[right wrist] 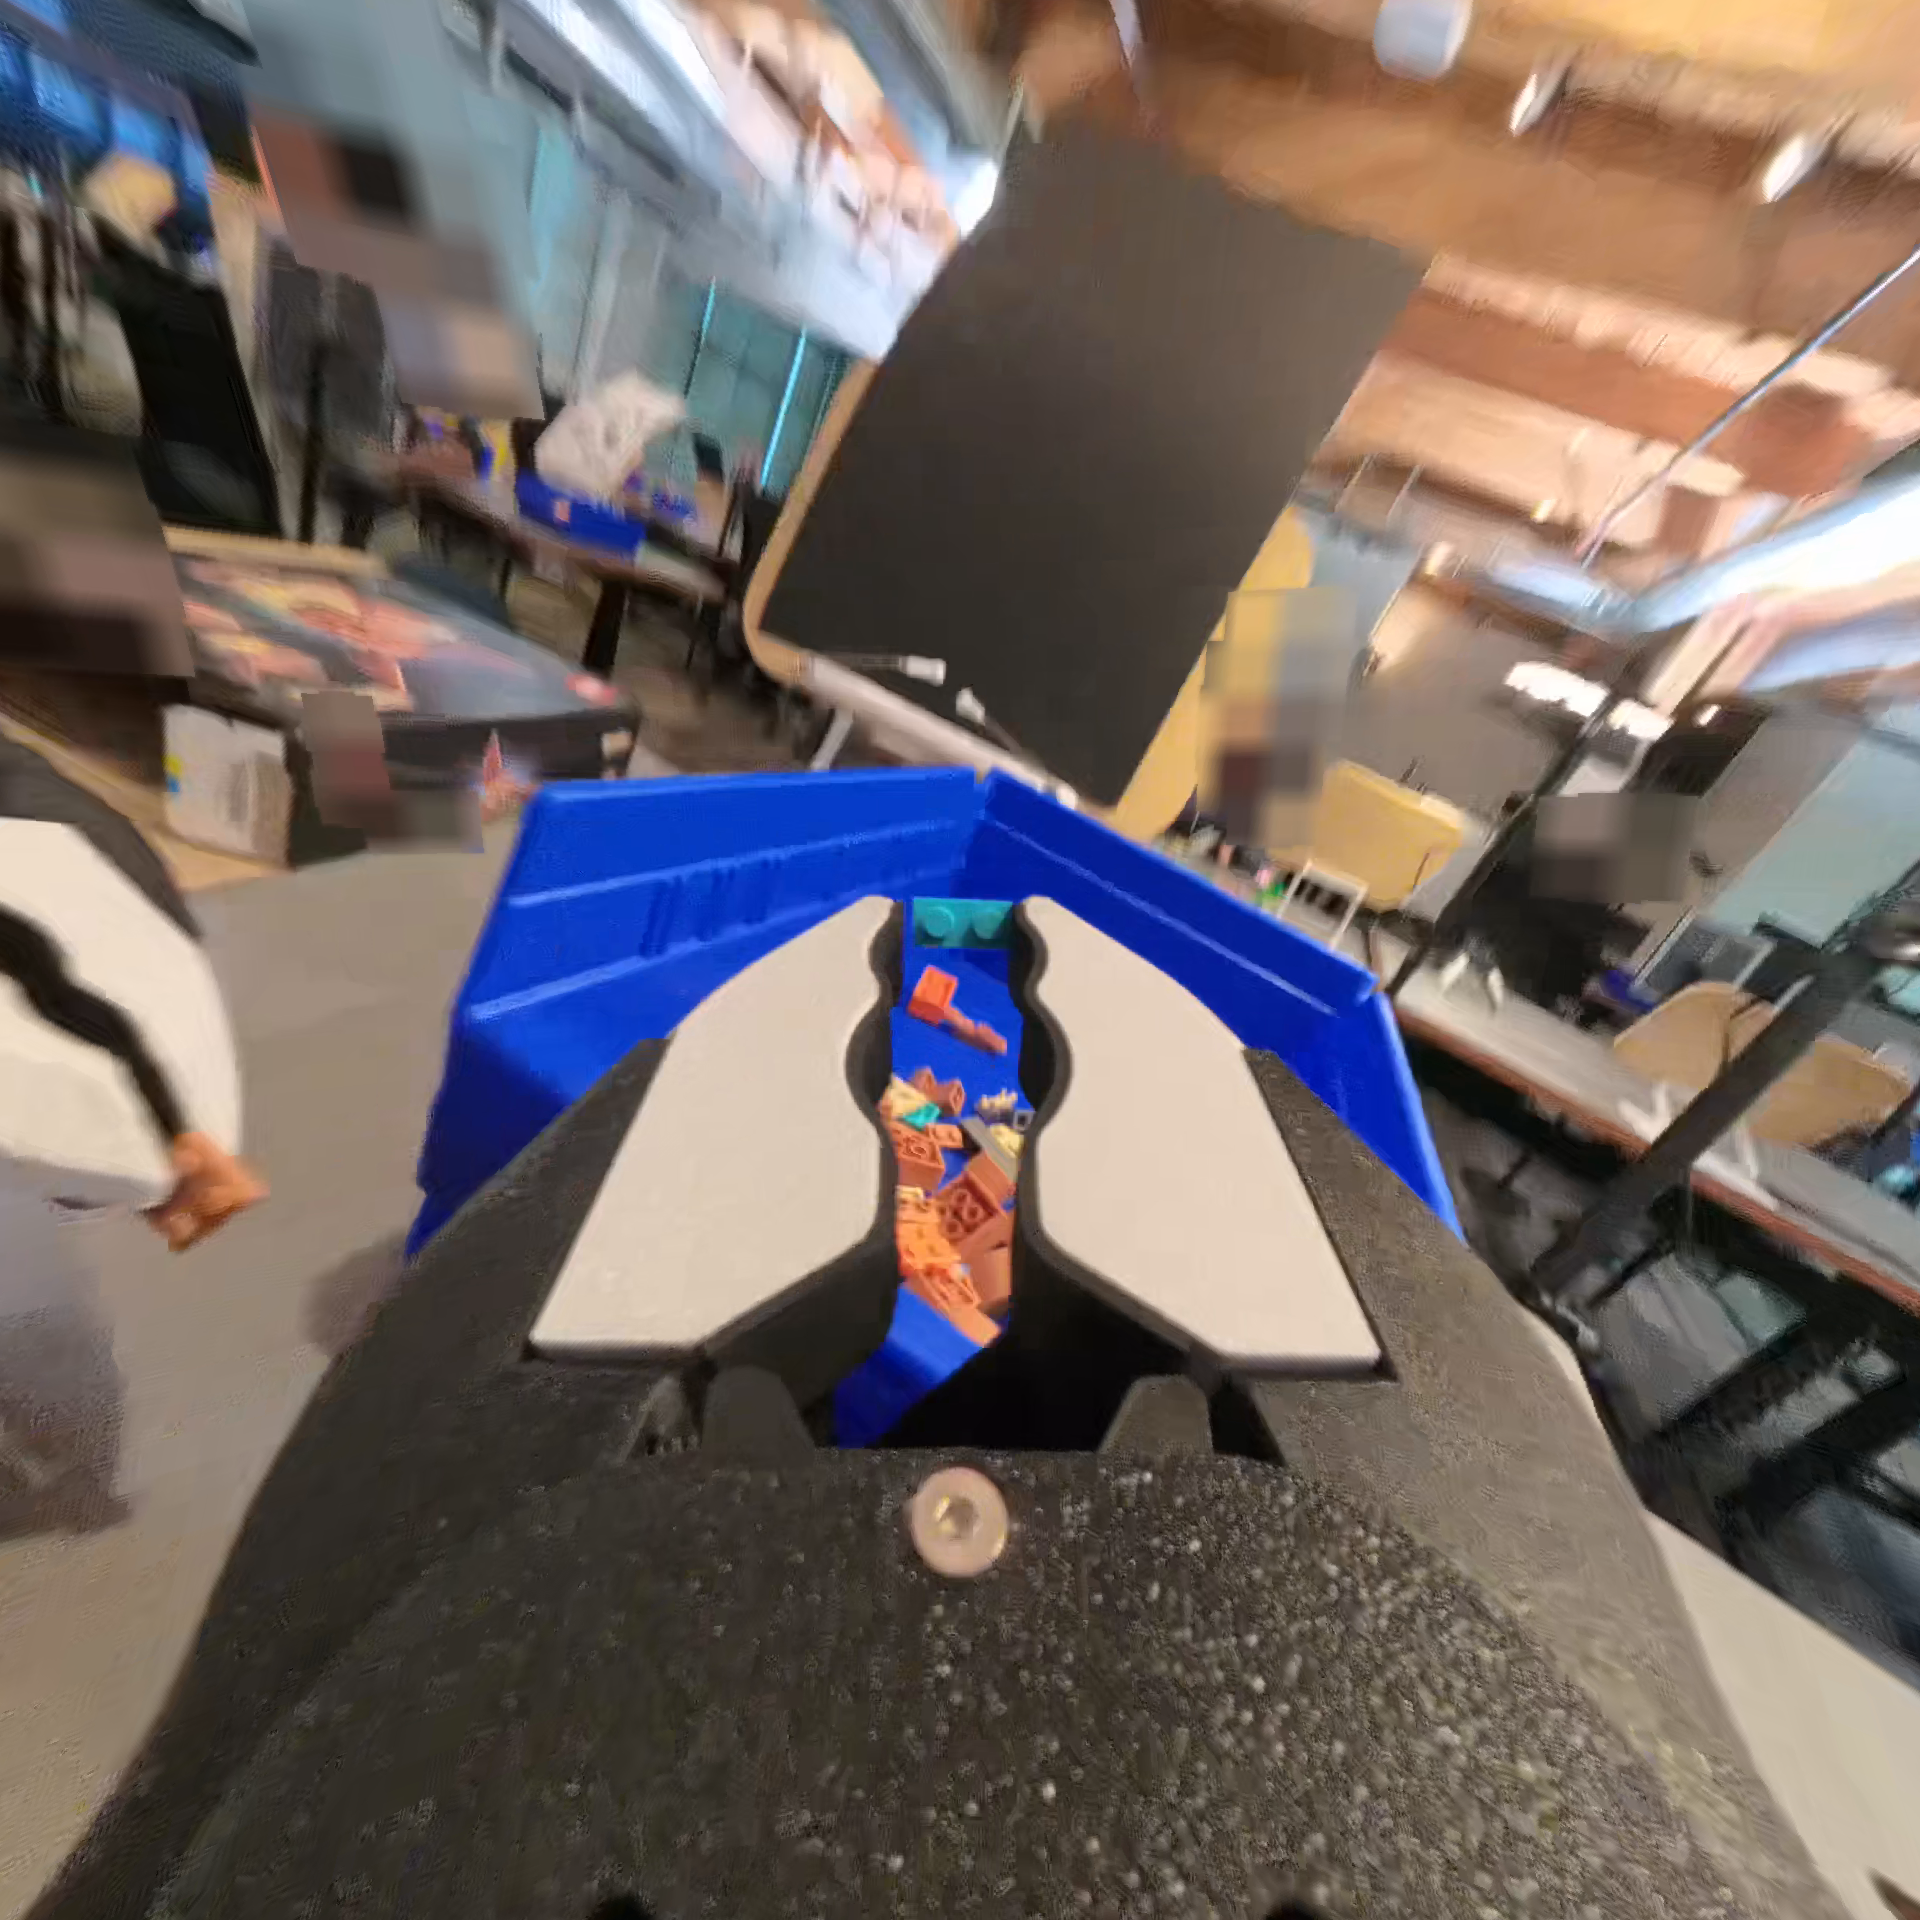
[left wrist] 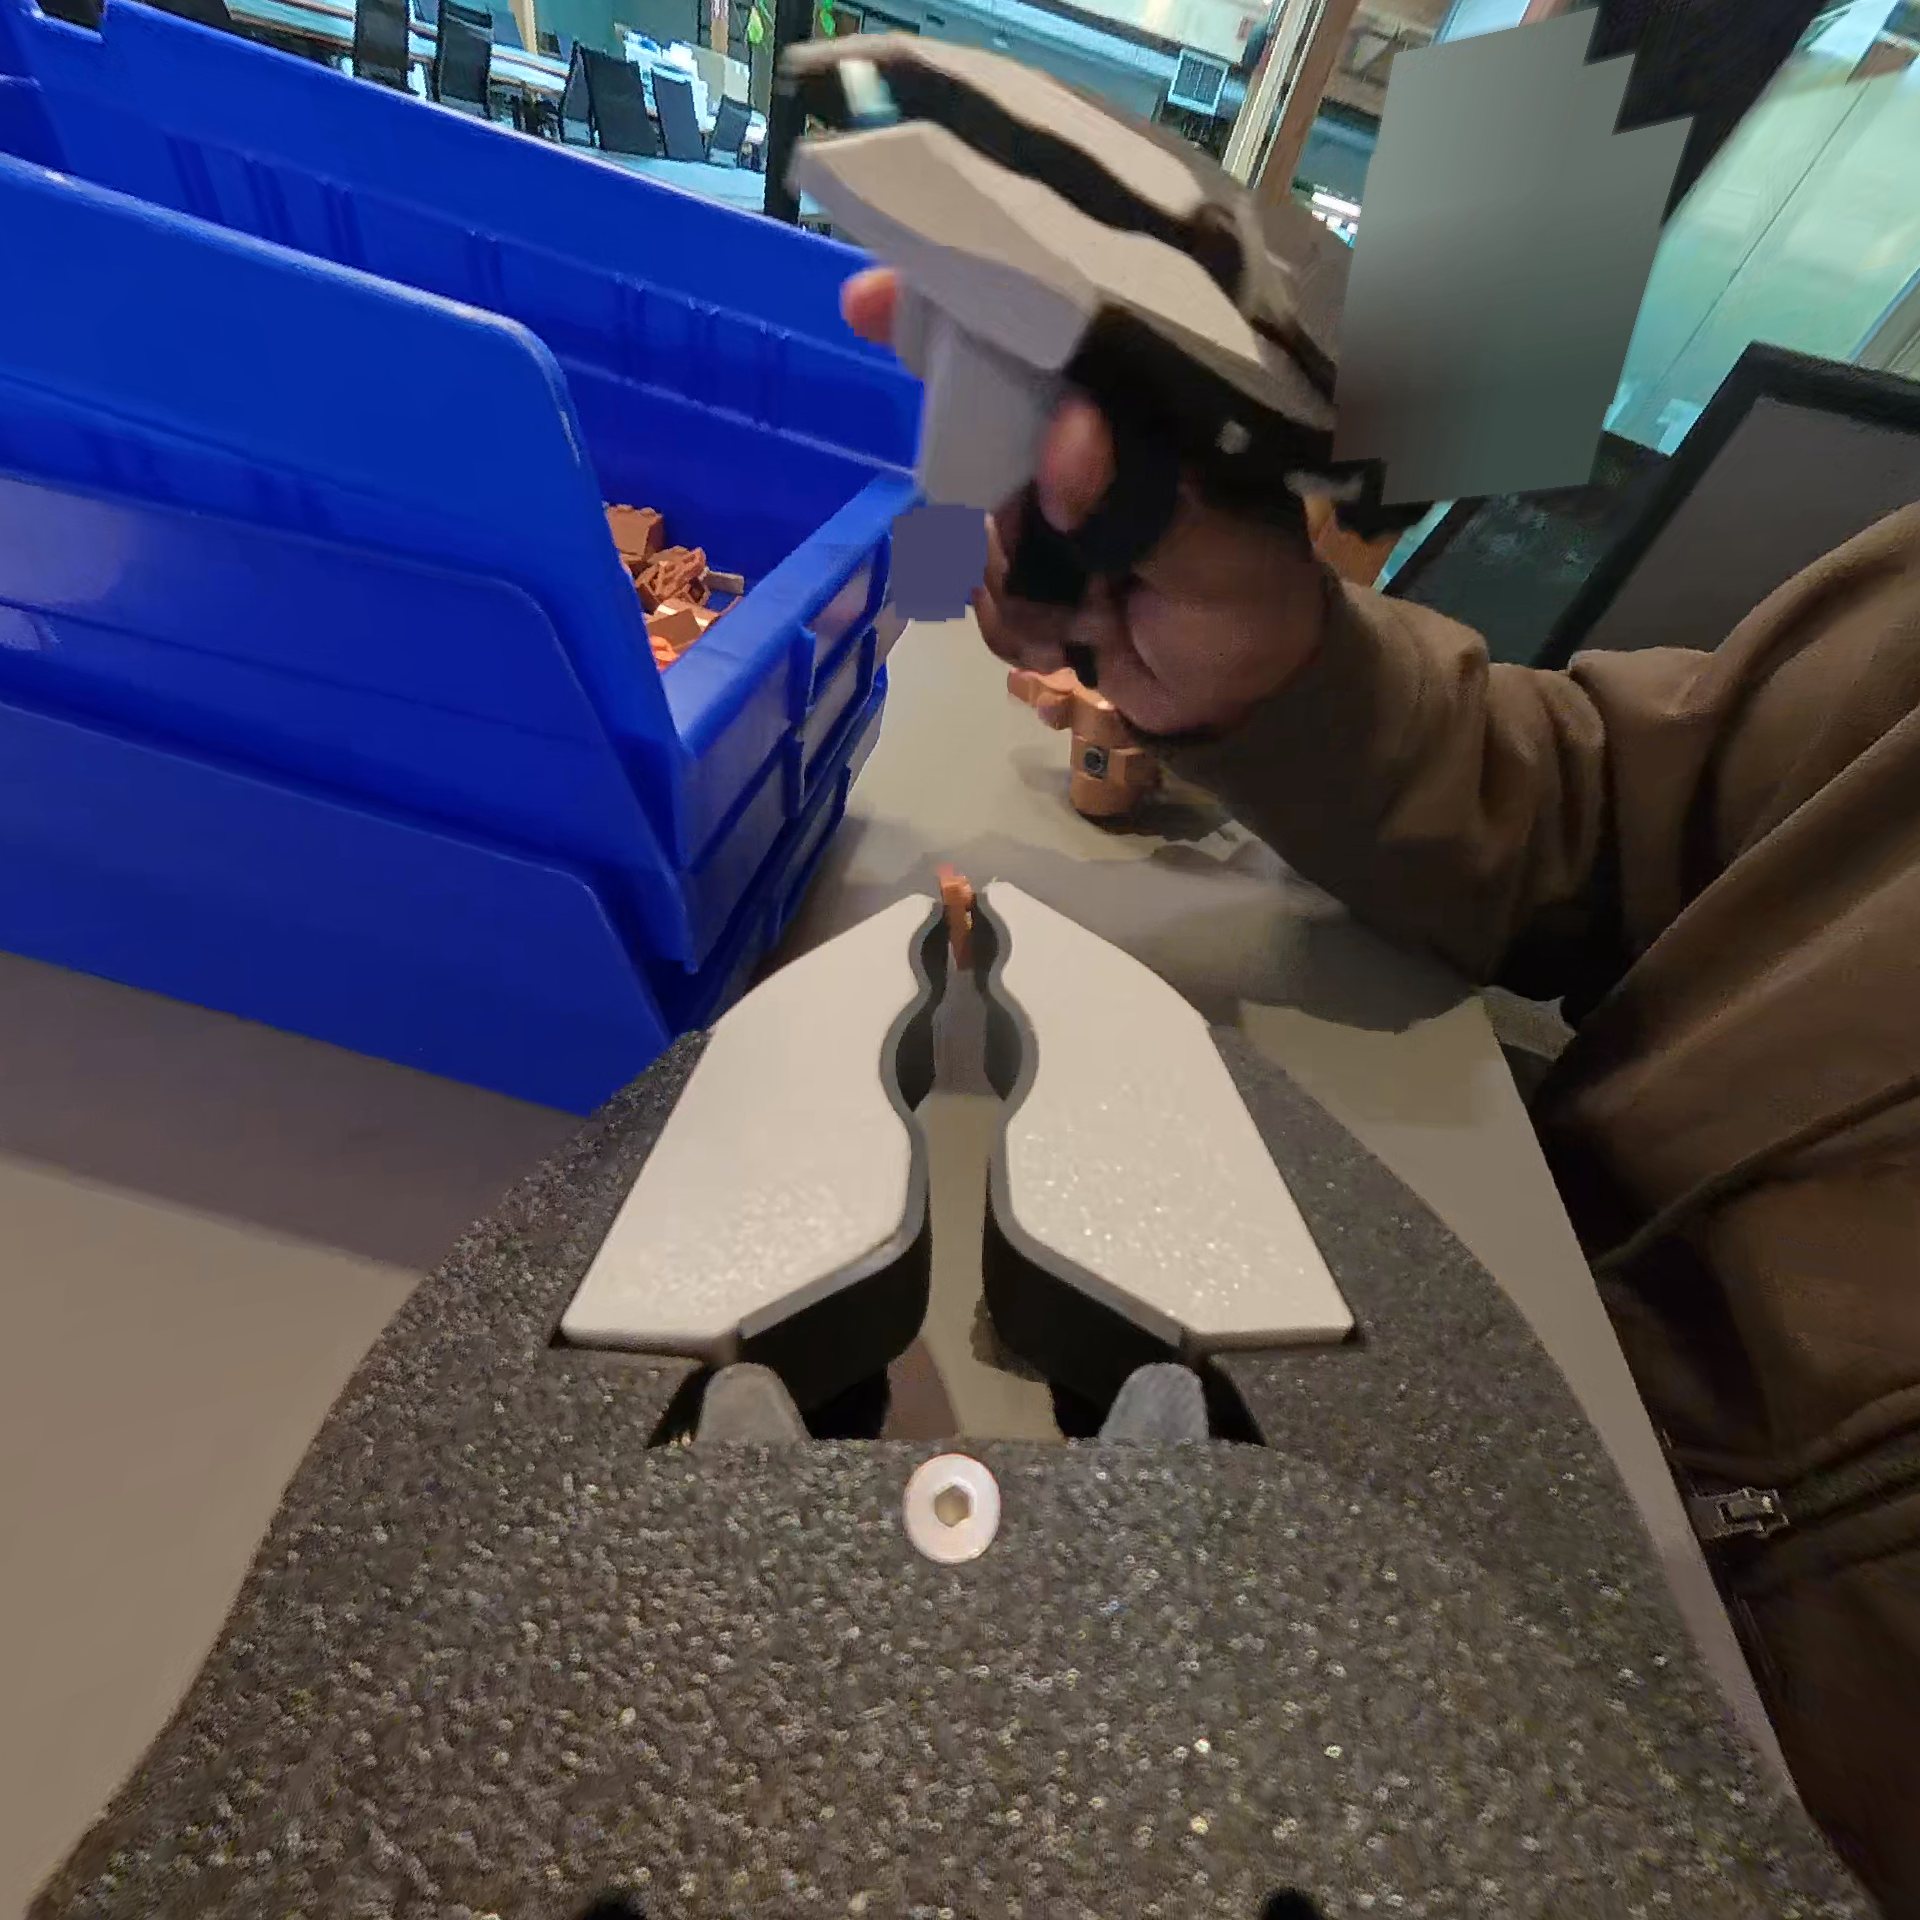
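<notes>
My left gripper (left wrist: 961,912) is shut on a small brown brick (left wrist: 956,927) pinched at its fingertips, just above the grey table (left wrist: 312,1299). My right gripper (right wrist: 961,914) is shut on a teal two-stud brick (right wrist: 961,927) and hovers over an open blue bin (right wrist: 727,862) holding several orange and brown bricks (right wrist: 956,1216). In the left wrist view the right gripper (left wrist: 966,447) is held up by a hand beside the bins. In the right wrist view the left gripper (right wrist: 166,1174) shows at the left edge with its brown brick (right wrist: 213,1195).
Stacked blue bins (left wrist: 364,675) fill the left side; one holds brown bricks (left wrist: 670,587). A brown brick assembly (left wrist: 1101,769) stands on the table under the person's hand. A brown sleeve (left wrist: 1662,883) lies along the right edge. A dark panel (right wrist: 1081,447) stands behind the bin. Spacing between my two grippers at the tips: around 15 cm.
</notes>
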The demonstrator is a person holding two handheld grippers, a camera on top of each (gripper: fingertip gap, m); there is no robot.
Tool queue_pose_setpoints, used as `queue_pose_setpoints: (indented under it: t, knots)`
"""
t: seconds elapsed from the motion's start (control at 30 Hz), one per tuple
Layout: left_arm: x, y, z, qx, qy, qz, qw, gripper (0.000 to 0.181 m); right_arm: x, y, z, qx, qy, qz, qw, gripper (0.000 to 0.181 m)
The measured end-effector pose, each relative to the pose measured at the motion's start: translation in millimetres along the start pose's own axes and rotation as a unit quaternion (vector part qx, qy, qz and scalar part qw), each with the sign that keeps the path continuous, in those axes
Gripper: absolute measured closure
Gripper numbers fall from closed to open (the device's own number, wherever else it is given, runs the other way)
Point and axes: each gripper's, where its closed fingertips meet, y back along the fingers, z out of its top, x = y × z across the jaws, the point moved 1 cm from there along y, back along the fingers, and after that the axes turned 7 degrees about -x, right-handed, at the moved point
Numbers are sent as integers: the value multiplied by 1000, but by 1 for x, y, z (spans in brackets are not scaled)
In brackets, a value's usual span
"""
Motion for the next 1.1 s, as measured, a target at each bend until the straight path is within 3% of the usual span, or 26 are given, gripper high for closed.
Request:
queue_pose_setpoints:
  t: [0.1, 0.3, 0.4, 0.57, 0.67, 0.77, 0.87, 0.93, 1.0, 1.1]
  knots:
    - [-2, 3, 7, -29, 15, -7, 999, 177, -4, -16, -16, 90, -15, 38, 995, 128]
    - [1, 14, 22, -89, 91, -34, 991, 177, 30, 18, -12, 64, 11, 135, 989, 139]
    - [-4, 14, 25, -106, 129, -68, 984, 177, 81, 36, -1, 29, 45, 265, 963, 140]
    - [-17, 10, 21, -94, 162, -116, 975, 177, 128, 40, -2, 29, 127, 338, 932, 138]
    - [-23, 10, 21, -89, 170, -134, 972, 177, 132, 35, -1, 28, 134, 334, 933, 145]
    - [-25, 12, 25, -103, 196, -151, 964, 177, 134, 33, -3, 27, 159, 329, 931, 164]
    - [-19, 13, 31, -130, 218, -146, 956, 166, 129, 29, 4, 13, 160, 308, 938, 164]
    - [-9, 16, 35, -148, 216, -118, 958, 151, 106, 18, 8, 15, 150, 255, 955, 164]
    - [0, 19, 35, -145, 205, -93, 963, 145, 58, -2, 2, 60, 119, 142, 981, 164]
    - [9, 20, 29, -118, 168, -56, 977, 143, 27, -10, -9, 102, 39, 100, 989, 141]
